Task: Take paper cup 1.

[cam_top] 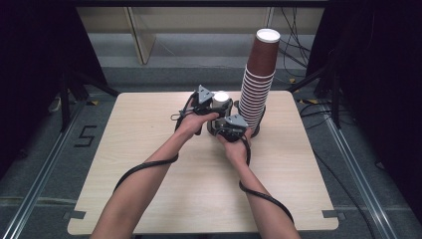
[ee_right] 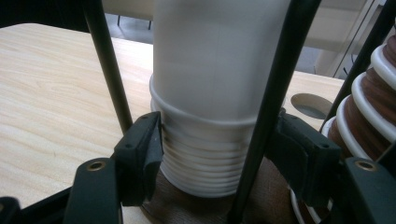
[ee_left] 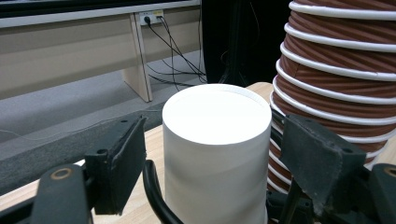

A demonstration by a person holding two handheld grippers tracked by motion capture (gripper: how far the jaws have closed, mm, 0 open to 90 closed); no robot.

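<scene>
Your right gripper [ee_right: 215,154] is clamped on the rims of the short white cup stack [ee_right: 205,172]; both pads press the ribbed rolled edges, just above the brown cup [ee_right: 196,210] at the base. Your left gripper [ee_left: 210,158] stands around the top white cup [ee_left: 217,140] higher up. Its left pad sits clear of the cup wall with a gap showing, while the right pad is close against the side, though you can't quite tell if it touches. So that grip is not closed on the cup.

In the high view both grippers meet at the white cup [cam_top: 220,97], your left gripper [cam_top: 206,107] just left of it and your right gripper [cam_top: 230,127] in front of it. The cup stands just left of the tall stack [cam_top: 259,84] of brown ribbed cups with white rims, near its base. That tall stack rises at the far right part of the table [cam_top: 149,149], and leans a little to the right toward its top.
</scene>
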